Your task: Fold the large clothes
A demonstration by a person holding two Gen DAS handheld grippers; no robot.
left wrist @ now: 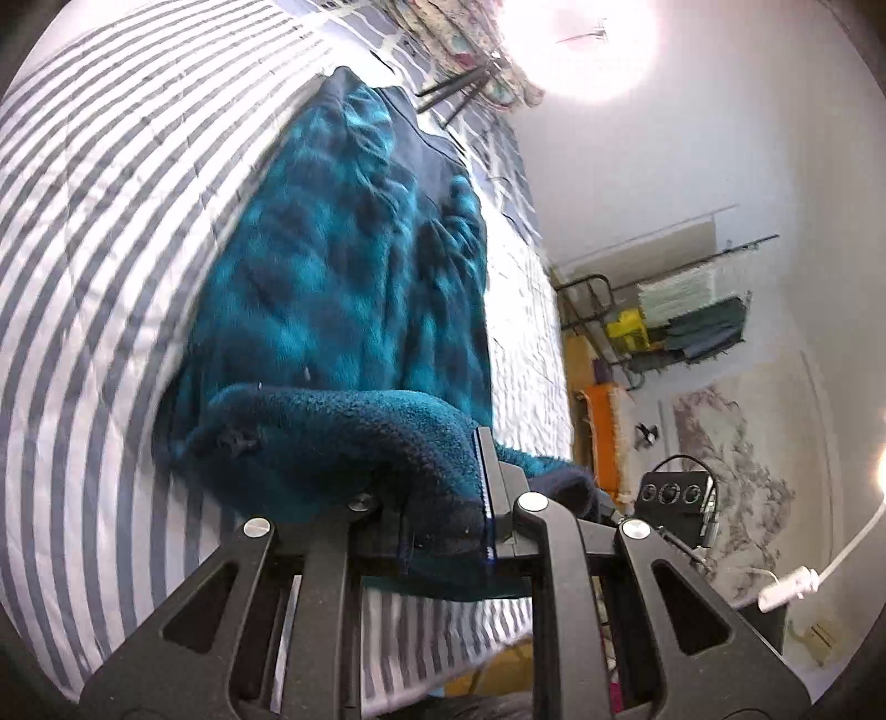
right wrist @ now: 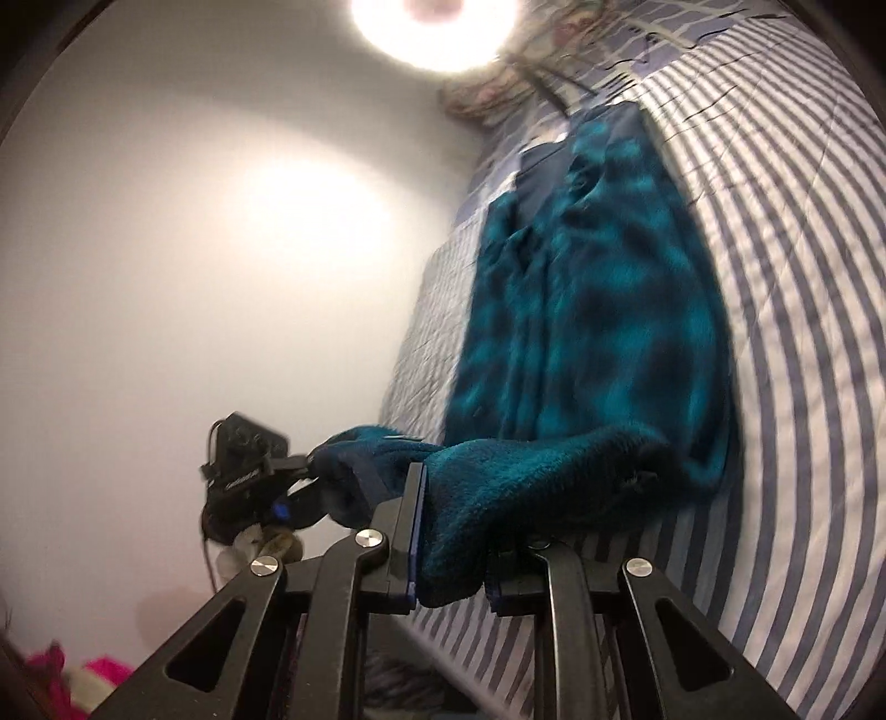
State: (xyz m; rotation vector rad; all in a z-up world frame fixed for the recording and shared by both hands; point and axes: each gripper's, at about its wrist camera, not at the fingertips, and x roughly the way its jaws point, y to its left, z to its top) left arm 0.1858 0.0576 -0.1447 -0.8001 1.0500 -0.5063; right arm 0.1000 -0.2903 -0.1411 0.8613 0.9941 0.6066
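A teal and dark-blue plaid fleece garment [left wrist: 343,266] lies lengthwise on the striped bed, its dark collar at the far end. The same garment [right wrist: 581,304] fills the middle of the right wrist view. Its near hem is lifted off the bed and rolled towards the cameras. My left gripper [left wrist: 437,498] is shut on one corner of that hem, and fleece hides its left finger. My right gripper [right wrist: 451,531] is shut on the other corner. Each view also shows the other gripper holding the hem: the right gripper [left wrist: 598,493] and the left gripper [right wrist: 310,471].
The bed's grey and white striped cover [left wrist: 111,221] spreads around the garment, with floral pillows [left wrist: 470,44] at the head. Beyond the bed's edge stand a drying rack with clothes [left wrist: 692,321] and an orange item [left wrist: 603,437]. A white wall [right wrist: 166,249] is beside the bed.
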